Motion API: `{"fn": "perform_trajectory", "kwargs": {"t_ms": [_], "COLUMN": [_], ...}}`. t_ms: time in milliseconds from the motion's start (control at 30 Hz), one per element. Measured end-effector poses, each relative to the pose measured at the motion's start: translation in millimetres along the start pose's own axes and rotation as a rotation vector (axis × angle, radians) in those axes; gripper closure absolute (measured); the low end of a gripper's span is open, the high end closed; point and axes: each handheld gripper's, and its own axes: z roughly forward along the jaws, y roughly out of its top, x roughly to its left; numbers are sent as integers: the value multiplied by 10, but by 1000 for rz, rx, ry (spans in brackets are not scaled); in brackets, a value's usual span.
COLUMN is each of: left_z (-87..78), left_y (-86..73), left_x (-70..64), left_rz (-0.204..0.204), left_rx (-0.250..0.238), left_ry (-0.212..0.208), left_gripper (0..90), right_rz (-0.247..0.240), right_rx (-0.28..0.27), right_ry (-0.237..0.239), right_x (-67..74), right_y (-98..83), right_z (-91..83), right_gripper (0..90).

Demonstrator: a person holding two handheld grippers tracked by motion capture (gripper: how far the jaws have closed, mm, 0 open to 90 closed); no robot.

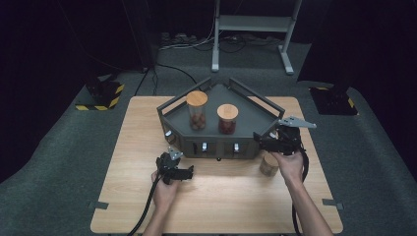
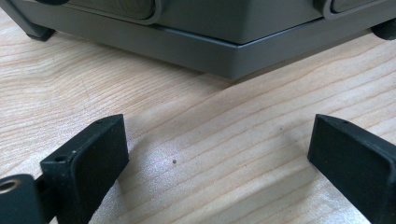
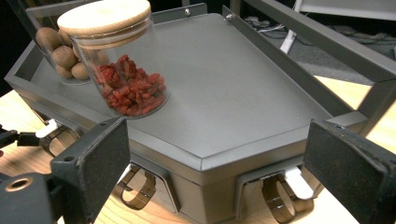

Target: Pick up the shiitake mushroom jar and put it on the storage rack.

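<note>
Dark carpet and black surroundings frame a pale wooden table [image 1: 147,196] in the middle of the high view, and two forearms come up from the bottom edge. At lower centre the left gripper [image 1: 173,164] rests low over the wood with its jaws spread wide and nothing between them; its own view looks past them to the base of the grey tray [image 2: 205,44]. Right of centre the right gripper [image 1: 269,139] hangs at the tray's right front corner, jaws wide and empty, and just below it, near that hand, a small jar [image 1: 269,165] with a cork lid stands on the table. Further back, inside the tray [image 1: 255,115], stand two more glass jars: one of red dried fruit [image 3: 122,65] and, beyond it toward the upper left of the right gripper view, one of brown nuts [image 3: 60,51]. The small jar looks light, stiff and breakable, with smooth sides that could slip; a grip around the body below the lid seems safest, since the cork may lift off. Its contents are too small to make out, the hand partly crowds it, and the nut jar is cut off at the frame edge. Clips [image 3: 280,196] under the tray front are half hidden.
</note>
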Motion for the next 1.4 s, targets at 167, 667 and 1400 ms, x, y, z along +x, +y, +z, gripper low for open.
{"fn": "perform_trajectory", "kwargs": {"t_ms": [167,667,1400], "left_z": [0,0,-1], "left_y": [0,0,0], "left_x": [0,0,1], "left_rz": [0,0,2], "left_rx": [0,0,2], "left_ry": [0,0,1], "left_gripper": [48,48,47], "right_rz": [-8,-6,14], "right_rx": [-6,-20,-30], "right_ry": [-10,-14,-28], "right_x": [-14,-70,-199], "right_y": [-33,-134,-370], "right_z": [-41,-124,-203], "right_gripper": [67,64,65]}}
